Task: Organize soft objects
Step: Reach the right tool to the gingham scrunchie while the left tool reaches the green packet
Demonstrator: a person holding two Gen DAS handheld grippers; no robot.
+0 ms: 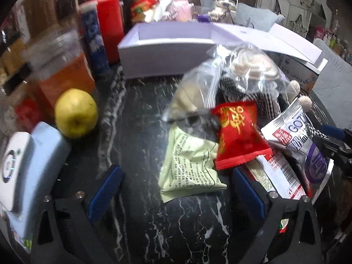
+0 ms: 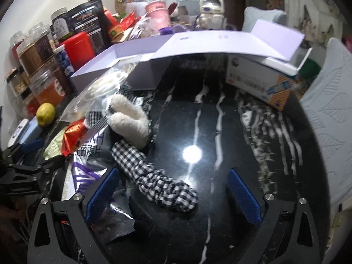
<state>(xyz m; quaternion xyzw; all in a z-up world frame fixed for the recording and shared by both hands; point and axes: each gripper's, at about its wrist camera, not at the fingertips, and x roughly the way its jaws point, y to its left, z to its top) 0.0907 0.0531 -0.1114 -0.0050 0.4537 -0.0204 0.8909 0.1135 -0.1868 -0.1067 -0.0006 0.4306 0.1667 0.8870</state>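
A pile of soft things lies on the black marble table [image 1: 140,118]. In the left wrist view it holds a pale green packet [image 1: 189,167], a red packet [image 1: 238,136], a clear zip bag [image 1: 211,81], a silver and purple snack bag [image 1: 308,145] and a plush toy in checked cloth [image 1: 264,94]. My left gripper [image 1: 176,193] stands open over the green packet. In the right wrist view the plush toy [image 2: 129,116] trails a checked limb [image 2: 167,187] between the fingers of my open right gripper [image 2: 173,193]. An open lilac box [image 1: 169,48] stands behind the pile.
A yellow apple [image 1: 76,115], jars [image 2: 41,63], a red canister [image 1: 110,24] and a white device on a blue case [image 1: 28,165] crowd the left side. A printed carton [image 2: 261,81] sits under the box lid at the right. A grey cushion [image 2: 330,114] borders the right edge.
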